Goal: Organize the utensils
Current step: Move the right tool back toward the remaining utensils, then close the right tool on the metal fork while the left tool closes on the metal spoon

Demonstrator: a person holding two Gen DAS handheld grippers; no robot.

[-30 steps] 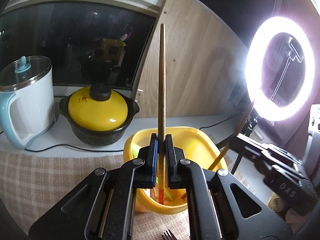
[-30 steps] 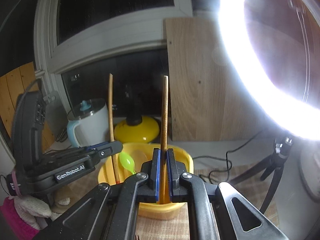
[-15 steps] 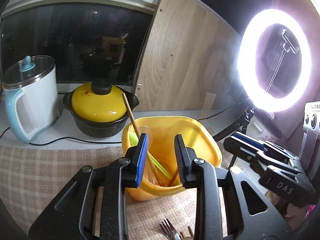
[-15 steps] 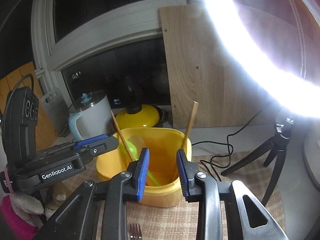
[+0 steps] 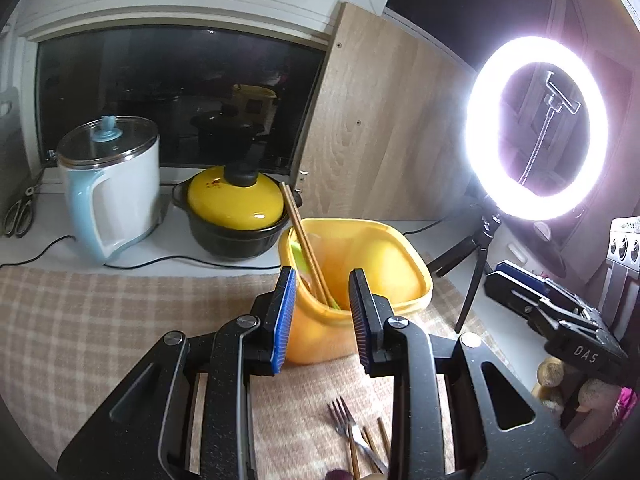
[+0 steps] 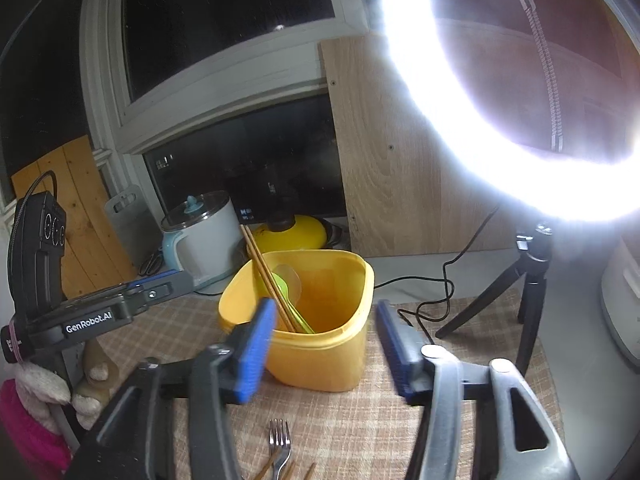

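Yellow bin (image 5: 384, 264) on checked tabletop (image 5: 100, 320) holds two chopsticks (image 6: 262, 268), leaning left. Left tongs (image 5: 322, 320) part-open, empty. Right tongs (image 6: 324, 344) just opened wider, empty. Fork (image 6: 279, 446) lies near the bin.
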